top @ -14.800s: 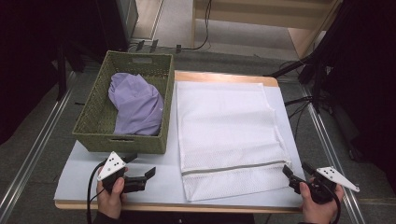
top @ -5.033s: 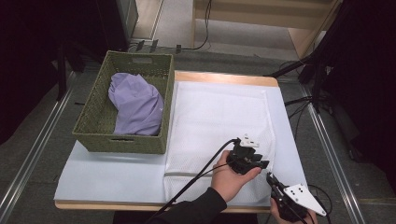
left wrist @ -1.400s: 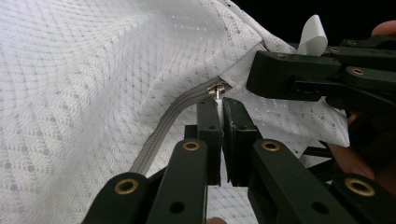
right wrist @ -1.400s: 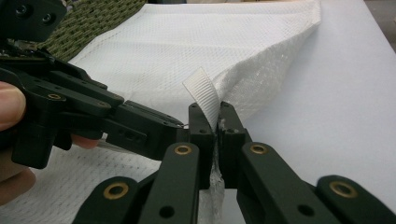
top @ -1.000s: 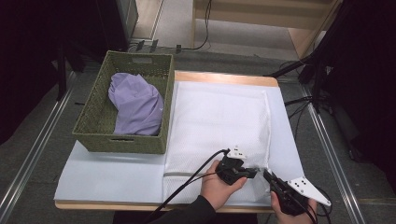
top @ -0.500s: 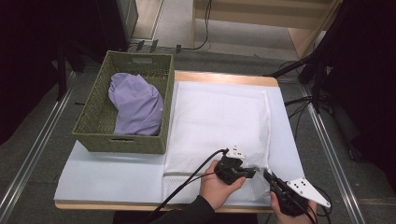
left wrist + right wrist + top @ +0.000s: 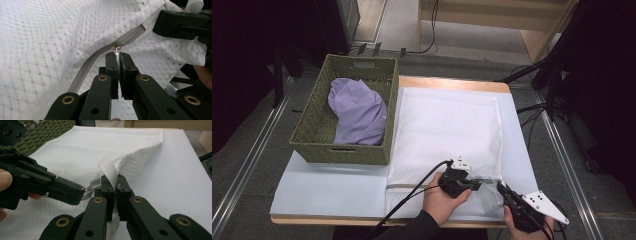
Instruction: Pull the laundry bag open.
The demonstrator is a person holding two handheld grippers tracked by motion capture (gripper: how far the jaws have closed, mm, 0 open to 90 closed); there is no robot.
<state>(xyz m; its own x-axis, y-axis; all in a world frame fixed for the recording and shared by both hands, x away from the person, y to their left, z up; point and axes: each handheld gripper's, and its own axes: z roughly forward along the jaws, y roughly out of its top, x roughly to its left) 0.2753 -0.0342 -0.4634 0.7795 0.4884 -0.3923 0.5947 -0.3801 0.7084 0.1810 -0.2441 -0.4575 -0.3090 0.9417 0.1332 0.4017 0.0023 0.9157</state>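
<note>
- Green woven basket (image 7: 319, 132) sat at the left side of the table (image 7: 319, 180), with a crumpled lilac cloth (image 7: 357, 112) inside it.
- White mesh laundry bag (image 7: 444, 122) lay flat on the table just right of the basket, touching its side; near edge of the bag ran along the table's front.
- Grey zipper (image 7: 100, 53) ran along the bag's near end; its small metal pull (image 7: 116, 47) sat right at the left gripper's tips.
- Left gripper (image 7: 474, 183) was at the bag's near right corner, hand (image 7: 439, 202) behind it, cable trailing back toward the person. Jaws were pressed together with a thin white sliver between them, just under the zipper pull; it looked pinched on the pull tab.
- Right gripper (image 7: 503, 189) was just right of the left one, tips nearly meeting it. Jaws were clamped tight on the bag's corner mesh, beside a white ribbon loop (image 7: 108, 170) that stood up between the tips.
- Bag corner (image 7: 140, 167) was lifted slightly off the table where the right gripper held it.
</note>
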